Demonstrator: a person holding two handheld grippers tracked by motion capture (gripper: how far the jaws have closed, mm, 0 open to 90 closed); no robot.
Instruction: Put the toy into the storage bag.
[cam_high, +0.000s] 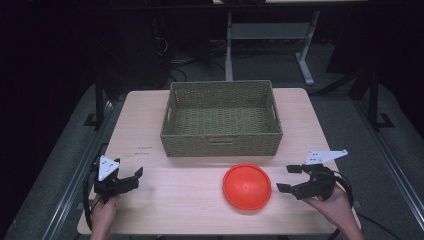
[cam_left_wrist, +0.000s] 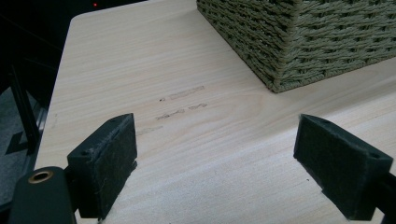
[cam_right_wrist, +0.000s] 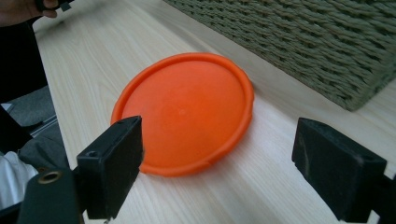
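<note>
An orange round disc (cam_high: 247, 186) (cam_right_wrist: 187, 109) lies flat on the light wooden table (cam_high: 175, 200), just in front of a woven olive basket (cam_high: 221, 120) (cam_left_wrist: 299, 37) (cam_right_wrist: 299, 42). My right gripper (cam_high: 286, 178) (cam_right_wrist: 217, 172) is open, just right of the disc and pointing at it, its jaws apart and empty. At the table's front left my left gripper (cam_high: 136, 178) (cam_left_wrist: 217, 168) is open too, over bare wood with nothing between its jaws. The basket looks empty.
The basket stands at the middle back of the table. Faint pencil-like marks (cam_left_wrist: 182, 105) lie on the wood left of it. Beyond the table are a dark floor, cables and the legs of a desk (cam_high: 270, 40).
</note>
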